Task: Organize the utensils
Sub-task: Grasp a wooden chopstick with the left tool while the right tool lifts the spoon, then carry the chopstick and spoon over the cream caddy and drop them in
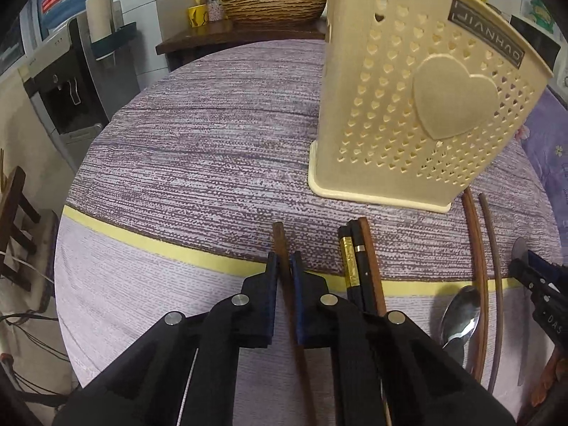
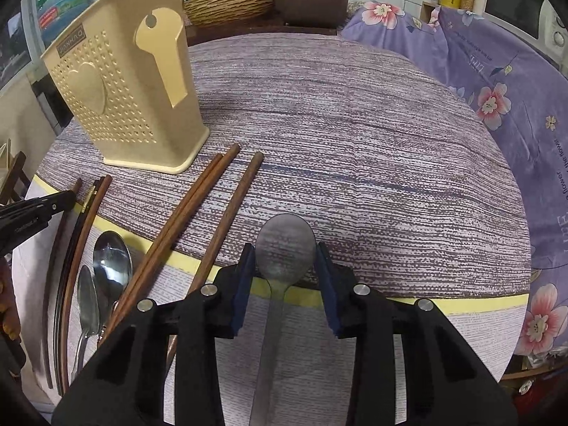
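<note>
Between my left gripper's (image 1: 284, 266) blue pads, a slim brown wooden chopstick (image 1: 280, 245) is pinched; my right gripper (image 2: 285, 266) spreads around a dull steel spoon (image 2: 285, 245). Beyond, on woven purple cloth (image 1: 213, 142), stands the perforated cream plastic utensil holder (image 1: 419, 106).

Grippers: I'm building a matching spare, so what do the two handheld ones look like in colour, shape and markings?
Both the left gripper and right gripper are matte black angular plastic, with round silver pivot pins and flat dark-blue pads. Small pale lettering, too small to read fully, marks the sides. No sleeves show.
</note>
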`<act>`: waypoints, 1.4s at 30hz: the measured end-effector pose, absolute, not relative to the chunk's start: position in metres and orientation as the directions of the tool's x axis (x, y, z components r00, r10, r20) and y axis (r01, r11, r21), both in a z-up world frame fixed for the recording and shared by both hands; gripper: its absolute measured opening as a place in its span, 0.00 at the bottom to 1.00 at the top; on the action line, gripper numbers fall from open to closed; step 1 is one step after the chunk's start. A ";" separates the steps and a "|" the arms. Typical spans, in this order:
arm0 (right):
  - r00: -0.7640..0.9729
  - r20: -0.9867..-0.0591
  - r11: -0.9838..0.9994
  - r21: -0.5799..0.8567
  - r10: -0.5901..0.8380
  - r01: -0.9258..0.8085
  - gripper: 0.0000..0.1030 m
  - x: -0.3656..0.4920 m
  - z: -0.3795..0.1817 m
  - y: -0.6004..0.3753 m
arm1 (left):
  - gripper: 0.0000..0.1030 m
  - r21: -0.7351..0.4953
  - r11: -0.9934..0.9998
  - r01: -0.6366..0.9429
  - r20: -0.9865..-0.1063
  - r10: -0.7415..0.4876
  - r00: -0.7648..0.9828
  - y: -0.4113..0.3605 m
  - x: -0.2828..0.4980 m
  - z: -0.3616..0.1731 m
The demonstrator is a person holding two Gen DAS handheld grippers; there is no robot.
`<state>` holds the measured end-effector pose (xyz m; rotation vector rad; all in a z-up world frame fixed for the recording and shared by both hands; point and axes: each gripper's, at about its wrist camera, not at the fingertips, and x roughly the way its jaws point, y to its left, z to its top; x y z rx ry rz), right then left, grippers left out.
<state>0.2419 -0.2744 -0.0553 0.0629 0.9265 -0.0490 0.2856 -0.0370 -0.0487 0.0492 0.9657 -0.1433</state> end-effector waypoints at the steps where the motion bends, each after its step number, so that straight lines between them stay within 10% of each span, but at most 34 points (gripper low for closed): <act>1: 0.606 -0.795 0.997 0.034 -0.012 0.064 0.35 0.240 -0.052 -0.273 | 0.09 -0.020 0.989 0.145 -0.815 -0.100 0.571 -0.037 0.285 -0.045; 13: 0.709 -0.704 0.998 0.061 0.050 -0.010 0.10 0.218 0.016 -0.279 | 0.08 -0.050 0.983 0.175 -0.659 -0.164 0.734 -0.022 0.257 0.046; 16: 0.697 -0.715 0.998 0.068 0.055 -0.009 0.14 0.223 0.008 -0.283 | 0.08 -0.053 0.983 0.175 -0.650 -0.167 0.741 -0.020 0.255 0.051; 20: 0.657 -0.753 0.999 0.041 0.024 0.011 0.60 0.229 -0.017 -0.279 | 0.08 -0.054 0.983 0.177 -0.643 -0.170 0.747 -0.017 0.257 0.050; 42: 0.621 -0.783 0.992 0.096 0.024 0.083 0.36 0.246 -0.047 -0.274 | 0.08 -0.064 0.981 0.183 -0.599 -0.184 0.779 -0.012 0.247 0.065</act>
